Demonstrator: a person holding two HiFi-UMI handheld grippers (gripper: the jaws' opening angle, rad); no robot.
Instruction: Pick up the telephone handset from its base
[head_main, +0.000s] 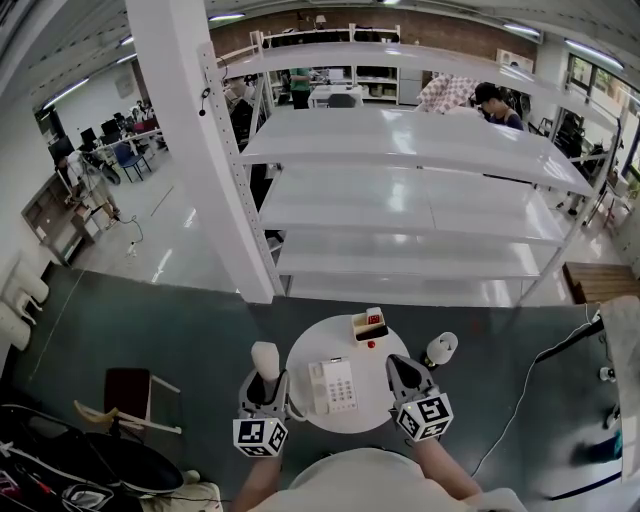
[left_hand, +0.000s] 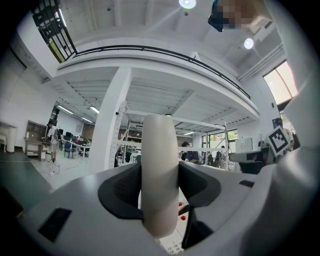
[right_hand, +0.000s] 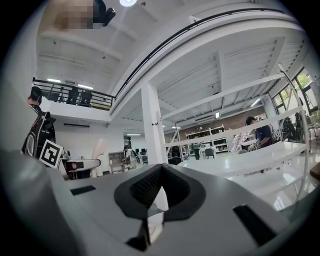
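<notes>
I am gripping the telephone handset (head_main: 265, 358) in my left hand-held gripper (head_main: 264, 382), its jaws clamping the pale shaft from both sides; the handset is standing upright, long axis running straight up and down, and is sitting to the left of the telephone base (head_main: 334, 387), just off the left edge of the round tabletop (head_main: 303, 362). Judging from that, the handset is already off its cradle, so anything further is a matter of carrying it clear to the left of the base, and my left hand is the one doing it. My right hand-held gripper (head_main: 404, 366) is hovering just right of the base with its jaws together and nothing between them. A small box (head_main: 370, 324) with something red in it is lying beyond the base. I am finding no brand or label I can read; the keypad is too small to make out, and the cubes (head_main: 260, 436) are showing only square markers.
</notes>
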